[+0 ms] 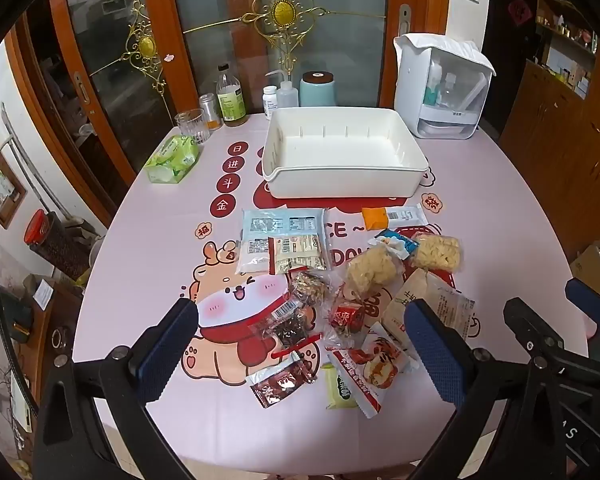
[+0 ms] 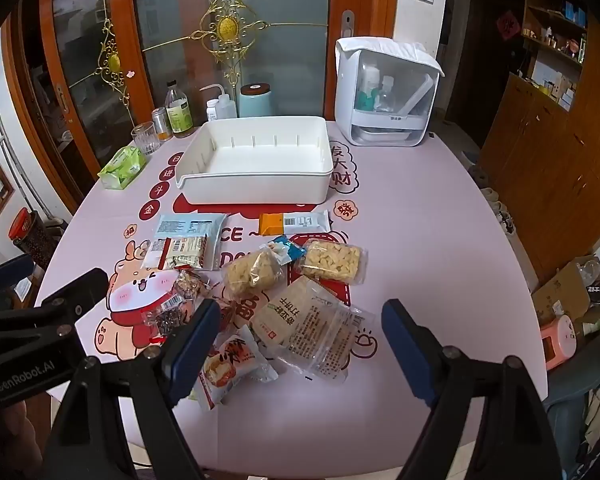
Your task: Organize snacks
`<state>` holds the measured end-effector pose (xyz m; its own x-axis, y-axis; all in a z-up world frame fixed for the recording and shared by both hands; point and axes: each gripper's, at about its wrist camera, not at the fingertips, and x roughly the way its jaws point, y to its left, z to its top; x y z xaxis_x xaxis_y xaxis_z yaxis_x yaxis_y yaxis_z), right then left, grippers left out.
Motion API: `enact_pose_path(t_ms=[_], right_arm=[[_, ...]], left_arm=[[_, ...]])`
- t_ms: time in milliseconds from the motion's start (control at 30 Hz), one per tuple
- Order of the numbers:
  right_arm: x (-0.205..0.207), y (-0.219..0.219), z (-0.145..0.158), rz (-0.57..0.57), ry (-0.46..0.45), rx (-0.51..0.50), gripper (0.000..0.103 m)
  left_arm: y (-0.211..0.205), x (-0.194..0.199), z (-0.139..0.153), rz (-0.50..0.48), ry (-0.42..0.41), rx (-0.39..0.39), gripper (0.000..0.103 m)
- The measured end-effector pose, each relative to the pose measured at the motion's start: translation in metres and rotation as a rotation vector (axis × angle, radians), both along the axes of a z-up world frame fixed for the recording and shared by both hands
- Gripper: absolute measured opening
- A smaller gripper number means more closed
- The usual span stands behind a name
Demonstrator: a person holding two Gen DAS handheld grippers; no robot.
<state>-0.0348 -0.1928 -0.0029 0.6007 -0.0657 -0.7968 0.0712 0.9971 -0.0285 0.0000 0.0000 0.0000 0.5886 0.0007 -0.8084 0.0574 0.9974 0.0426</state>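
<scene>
The left gripper [image 1: 300, 344] is hovering over the near edge of the bench [image 1: 500, 216] with its fingers [image 1: 168, 344] spread wide and nothing between them. The right gripper [image 2: 296, 344] is hanging beside it, fingers [image 2: 408, 348] also parted and empty, framing a clear cracker packet [image 2: 320, 328] lying flat below.

Judging by the layout, the sorting is not yet starting: the white bin [image 1: 340, 184] is sitting empty toward the far edge, and every snack is lying loose on the near half of the bench. All of it is still waiting to go in.

Counting the snacks is giving roughly a dozen:
- two puffed rice cakes [image 2: 332, 264]
- one orange-ended bar [image 2: 292, 222], just in front of the bin
- one pale blue pouch [image 1: 280, 226] with a smaller pouch overlapping it
- one small blue packet [image 1: 396, 242]
- one cracker packet
- one red-and-white pastry packet [image 1: 368, 368]
- one green sweet [image 1: 340, 390]
- one dark red sachet [image 1: 280, 386]
- a tangle of clear nut and candy wrappers [image 1: 300, 308], too overlapped to count exactly

A green tissue pack [image 1: 172, 158] is lying at the left edge.
</scene>
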Motion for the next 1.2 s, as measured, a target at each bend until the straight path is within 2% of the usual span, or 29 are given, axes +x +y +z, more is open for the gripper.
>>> enact_pose_path(t_ms=[1200], right_arm=[[0.002,0.009,0.001,0.005,-0.010,0.000,0.084]], left_arm=[[0.011,0.001,-0.008,-0.004,0.028,0.000,0.102]])
